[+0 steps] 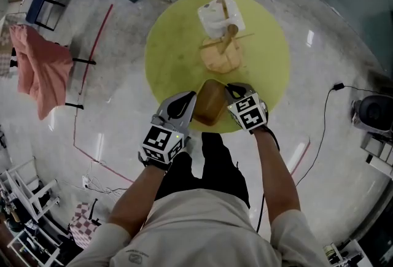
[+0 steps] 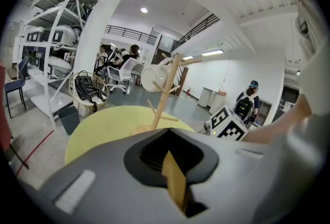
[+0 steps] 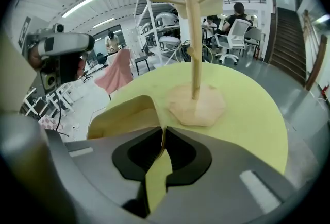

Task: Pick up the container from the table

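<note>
Two-sided pinch on the container (image 1: pixel 210 102), down at 6 o'clock on the table (image 1: pixel 172 57), right at the near edge. Clamped with the left gripper (image 2: pixel 172 158) on a thin tan wall, seen edge-on between the closed jaws. Nipped with the right gripper (image 3: pixel 161 135) on the opposite rim, jaws closed there too. Taken at 9 and 3 o'clock of the box, most likely to keep it level and stop it swinging on the way up. Hard to say whether clear of the tabletop yet. Well apart at 12 o'clock, a mug tree (image 1: pixel 224 45) with a white cup (image 1: pixel 215 17); nothing to snag. Next, by the look of it: straight up, both sides together, no twisting of those thin walls.
</note>
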Action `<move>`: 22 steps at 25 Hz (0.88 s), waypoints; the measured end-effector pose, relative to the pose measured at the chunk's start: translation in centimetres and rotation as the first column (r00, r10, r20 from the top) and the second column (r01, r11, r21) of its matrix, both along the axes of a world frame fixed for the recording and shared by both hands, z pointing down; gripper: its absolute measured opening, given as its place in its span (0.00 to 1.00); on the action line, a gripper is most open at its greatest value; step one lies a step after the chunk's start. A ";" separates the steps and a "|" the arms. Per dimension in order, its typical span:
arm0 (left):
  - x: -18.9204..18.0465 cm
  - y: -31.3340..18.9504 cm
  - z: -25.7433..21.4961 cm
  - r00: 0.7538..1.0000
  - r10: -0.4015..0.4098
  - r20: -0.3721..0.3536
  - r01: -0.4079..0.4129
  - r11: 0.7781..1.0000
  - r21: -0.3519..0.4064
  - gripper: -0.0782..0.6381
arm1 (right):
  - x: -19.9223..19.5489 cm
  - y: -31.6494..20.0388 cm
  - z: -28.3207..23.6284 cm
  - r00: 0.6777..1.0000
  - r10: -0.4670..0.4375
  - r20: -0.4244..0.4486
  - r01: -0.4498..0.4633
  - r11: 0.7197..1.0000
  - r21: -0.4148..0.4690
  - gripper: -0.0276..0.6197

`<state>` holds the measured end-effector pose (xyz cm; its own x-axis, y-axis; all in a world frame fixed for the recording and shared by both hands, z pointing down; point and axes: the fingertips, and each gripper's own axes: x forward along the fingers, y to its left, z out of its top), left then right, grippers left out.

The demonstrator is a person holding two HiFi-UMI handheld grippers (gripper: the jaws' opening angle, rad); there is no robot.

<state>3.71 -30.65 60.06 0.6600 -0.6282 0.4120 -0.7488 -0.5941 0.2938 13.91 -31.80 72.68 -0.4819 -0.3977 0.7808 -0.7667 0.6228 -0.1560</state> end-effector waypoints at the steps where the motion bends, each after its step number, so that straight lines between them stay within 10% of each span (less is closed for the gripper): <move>1: -0.2 0.2 -0.3 1.000 0.003 -0.003 -0.003 1.000 0.003 0.12 | -0.2 0.2 -0.5 1.000 0.002 0.006 -0.002 1.000 0.001 0.10; 22: -5.0 5.8 -8.5 0.990 0.111 -0.085 -0.104 0.990 0.091 0.12 | -5.2 7.6 -12.6 0.992 0.106 0.068 -0.107 0.994 0.023 0.10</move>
